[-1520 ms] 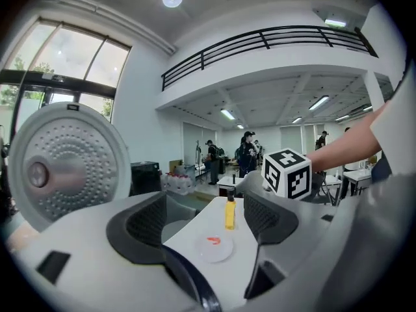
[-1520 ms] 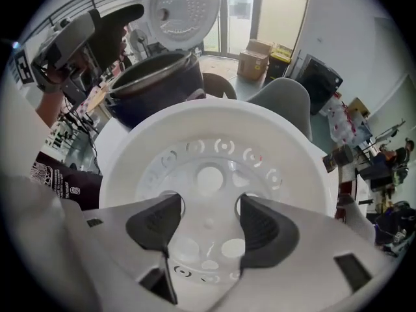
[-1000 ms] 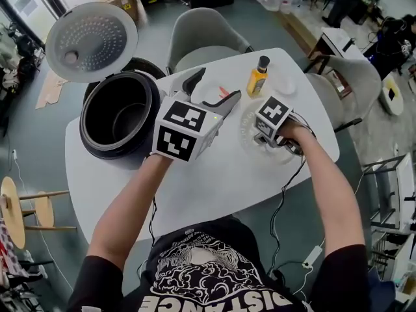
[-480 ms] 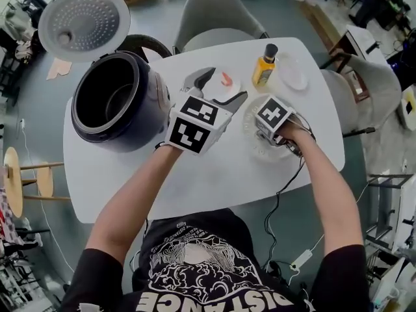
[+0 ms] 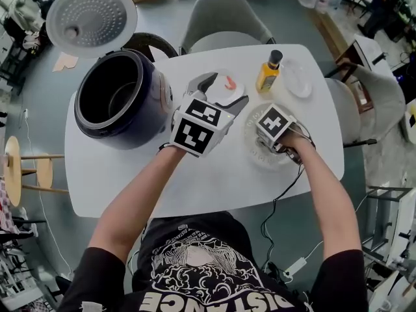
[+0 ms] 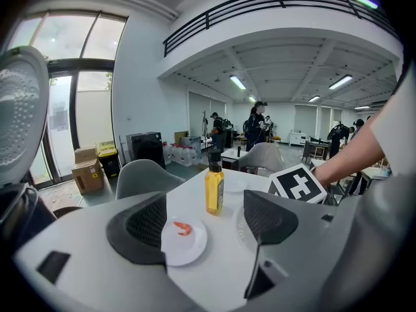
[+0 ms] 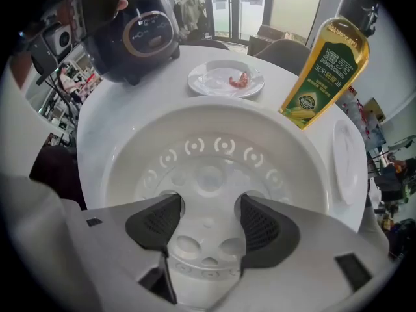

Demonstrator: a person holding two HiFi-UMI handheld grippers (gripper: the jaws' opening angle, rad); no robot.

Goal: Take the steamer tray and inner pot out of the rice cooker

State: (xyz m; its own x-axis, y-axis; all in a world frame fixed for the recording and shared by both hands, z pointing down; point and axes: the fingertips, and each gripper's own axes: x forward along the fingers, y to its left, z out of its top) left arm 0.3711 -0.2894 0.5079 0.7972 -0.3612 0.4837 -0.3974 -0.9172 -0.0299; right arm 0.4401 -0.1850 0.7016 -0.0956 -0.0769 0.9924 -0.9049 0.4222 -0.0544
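While the rice cooker [image 5: 156,109] stands at the left end of the white counter [image 5: 214,174] with its mouth up and its lid [image 5: 91,15] swung open behind it, the steamer tray [image 5: 252,135] lies out on the counter's right half. The tray is round, so it has no long axis; it sits flat with its open side up and its perforated floor showing. The dark inner pot [image 5: 107,90] sits inside the cooker, mouth up.

Just beyond the tray stands a yellow oil bottle [image 5: 268,71], upright. A small plate [image 5: 218,96] carrying one shrimp [image 5: 229,82] lies between the cooker and the tray. A second plate [image 5: 296,77] lies to the right of the bottle. A grey chair [image 5: 221,25] stands at the counter's far side.

The right gripper [image 7: 211,223] is over the tray, pointing down into it, jaws moderately apart with the tray's holed floor showing between them; nothing is clamped, and whether the pads touch the tray cannot be told. The left gripper [image 5: 227,88] hangs between the cooker and the tray, jaws spread wide and holding nothing. It points across the counter, with the shrimp plate and the bottle seen between its pads.
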